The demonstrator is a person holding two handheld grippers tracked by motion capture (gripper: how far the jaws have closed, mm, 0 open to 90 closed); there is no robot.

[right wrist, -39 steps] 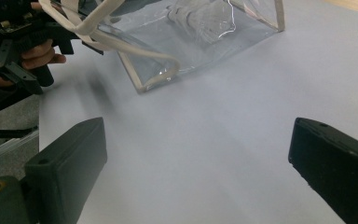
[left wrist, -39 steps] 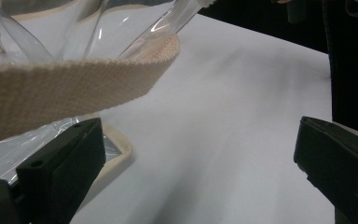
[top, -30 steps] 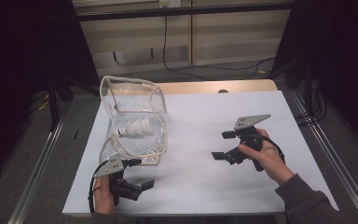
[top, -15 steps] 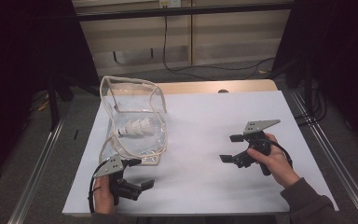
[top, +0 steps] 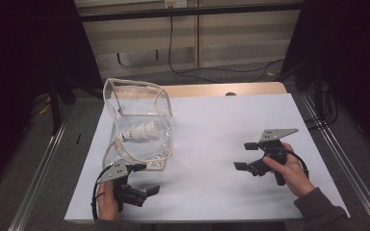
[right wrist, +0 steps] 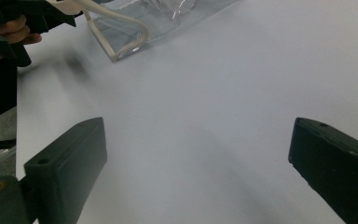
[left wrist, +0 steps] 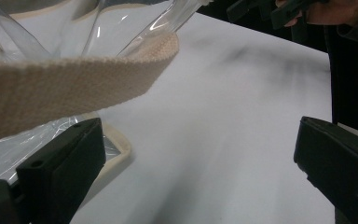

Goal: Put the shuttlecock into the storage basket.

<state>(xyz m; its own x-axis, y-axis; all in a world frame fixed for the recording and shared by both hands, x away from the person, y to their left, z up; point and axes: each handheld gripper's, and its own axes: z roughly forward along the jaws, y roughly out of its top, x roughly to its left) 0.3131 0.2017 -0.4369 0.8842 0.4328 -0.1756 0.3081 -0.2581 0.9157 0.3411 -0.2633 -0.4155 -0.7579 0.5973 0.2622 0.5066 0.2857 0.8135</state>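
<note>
From the high view, a clear bag (top: 137,122) with a shuttlecock (top: 142,131) inside stands near the tabletop's (top: 231,125) left edge. In the left gripper view, the left gripper (left wrist: 200,158) gapes wide beneath the cream strap (left wrist: 74,84) (holding nothing); it should rise squarely onto that webbing. In the right gripper view, the right gripper (right wrist: 198,158) is wide open, empty.

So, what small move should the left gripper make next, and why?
Probably ease the left gripper forward and up, then close on the bag's cloth strap. Its jaws stand open and empty, and the strap hangs just above its near jaw. The clear bag holds a shuttlecock, and the right gripper sits open, well apart from it.
</note>
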